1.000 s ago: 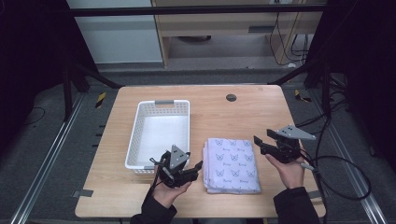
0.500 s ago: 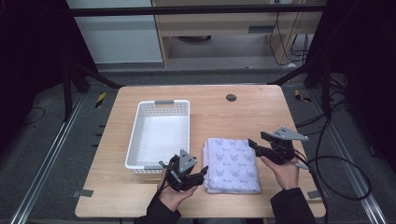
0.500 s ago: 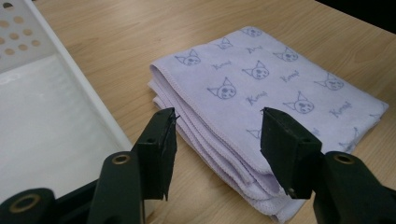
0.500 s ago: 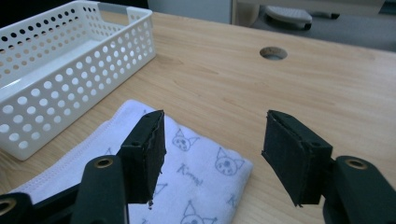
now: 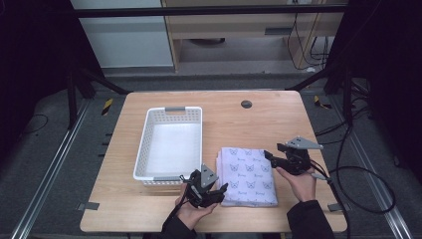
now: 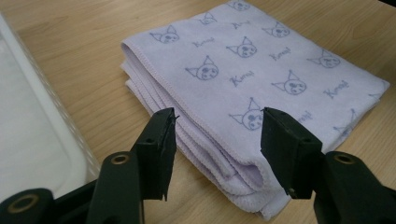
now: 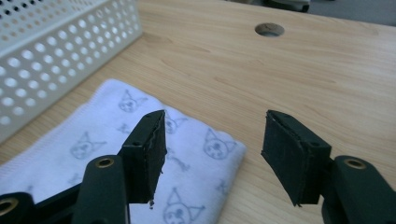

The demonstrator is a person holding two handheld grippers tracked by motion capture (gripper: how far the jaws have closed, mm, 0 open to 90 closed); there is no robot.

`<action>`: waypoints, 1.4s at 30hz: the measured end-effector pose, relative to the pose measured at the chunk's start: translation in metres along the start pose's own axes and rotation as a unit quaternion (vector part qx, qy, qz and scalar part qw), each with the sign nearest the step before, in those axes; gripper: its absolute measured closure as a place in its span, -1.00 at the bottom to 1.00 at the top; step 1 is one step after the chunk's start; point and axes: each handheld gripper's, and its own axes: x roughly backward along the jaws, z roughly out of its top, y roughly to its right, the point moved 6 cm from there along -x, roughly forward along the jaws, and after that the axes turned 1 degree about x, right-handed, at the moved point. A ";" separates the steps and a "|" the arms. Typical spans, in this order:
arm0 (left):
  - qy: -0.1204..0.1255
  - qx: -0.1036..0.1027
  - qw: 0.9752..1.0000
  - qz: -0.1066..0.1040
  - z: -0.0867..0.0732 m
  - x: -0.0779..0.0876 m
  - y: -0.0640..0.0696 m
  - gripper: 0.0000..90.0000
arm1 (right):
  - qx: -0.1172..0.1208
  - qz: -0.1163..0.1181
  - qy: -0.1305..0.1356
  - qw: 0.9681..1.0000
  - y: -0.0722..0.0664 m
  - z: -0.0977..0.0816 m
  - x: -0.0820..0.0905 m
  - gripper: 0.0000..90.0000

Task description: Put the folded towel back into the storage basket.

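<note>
Evenly lit table (image 5: pixel 278 119), dark surroundings, perhaps overhead light, soft close-up blur

I'm working in what looks like a lab: the wooden surface (image 5: pixel 268 119) sits inside a dark metal frame (image 5: pixel 94 79), floor rails (image 5: pixel 47 174) run beside it, hazard-striped tape (image 5: pixel 107 106) and loose cables (image 5: pixel 368 174) lie around it.

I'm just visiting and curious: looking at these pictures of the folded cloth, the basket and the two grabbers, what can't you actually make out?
- Underside of the folded cloth: hidden against the table in all views.
- White basket: cut off by the frame edge in both gripper views.
- Printed words on the cloth: too small in the high view.
- Round table hole: its depth is dark, unreadable.
- Left gripper and right gripper: bodies cut off by the bottom edge.
</note>
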 end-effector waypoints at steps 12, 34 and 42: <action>-0.023 0.004 1.000 -0.002 -0.011 -0.014 0.002 -0.07 | -0.012 -0.007 -0.021 1.000 0.009 -0.014 -0.012 -0.12; -0.049 0.017 0.999 -0.009 -0.025 -0.036 0.004 -0.21 | -0.005 -0.007 -0.069 0.998 0.005 -0.035 -0.040 -0.07; -0.051 0.024 0.998 -0.016 -0.028 -0.040 0.003 -0.27 | -0.003 -0.005 -0.086 0.996 0.003 -0.042 -0.046 0.01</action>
